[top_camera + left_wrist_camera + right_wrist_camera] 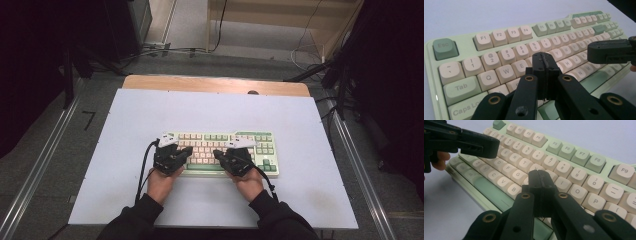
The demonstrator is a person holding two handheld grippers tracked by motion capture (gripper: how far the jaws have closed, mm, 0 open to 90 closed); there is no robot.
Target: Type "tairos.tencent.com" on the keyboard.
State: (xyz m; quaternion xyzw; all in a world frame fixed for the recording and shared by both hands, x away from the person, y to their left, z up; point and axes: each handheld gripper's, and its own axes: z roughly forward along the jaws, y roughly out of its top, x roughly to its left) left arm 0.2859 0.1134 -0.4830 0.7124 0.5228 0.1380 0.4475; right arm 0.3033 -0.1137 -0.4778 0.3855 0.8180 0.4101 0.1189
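A mint-green keyboard (262, 145) with cream keys lies in the middle of a white mat (210, 110). My left gripper (189, 151) is shut and empty, and hovers over the keyboard's left half. In the left gripper view its closed jaws (545, 58) point at the keyboard (506, 53) around the R and T keys. My right gripper (217, 154) is also shut and empty, over the keys right of centre. In the right gripper view its tips (538, 175) sit above the keyboard (579, 152) near the H and J keys. The two tips point towards each other.
The mat covers a wooden table whose far edge (215, 84) shows. Metal rails (355, 160) run along both sides of it. Cables (165, 50) and wooden furniture (280, 20) lie on the floor beyond. Bare mat surrounds the keyboard.
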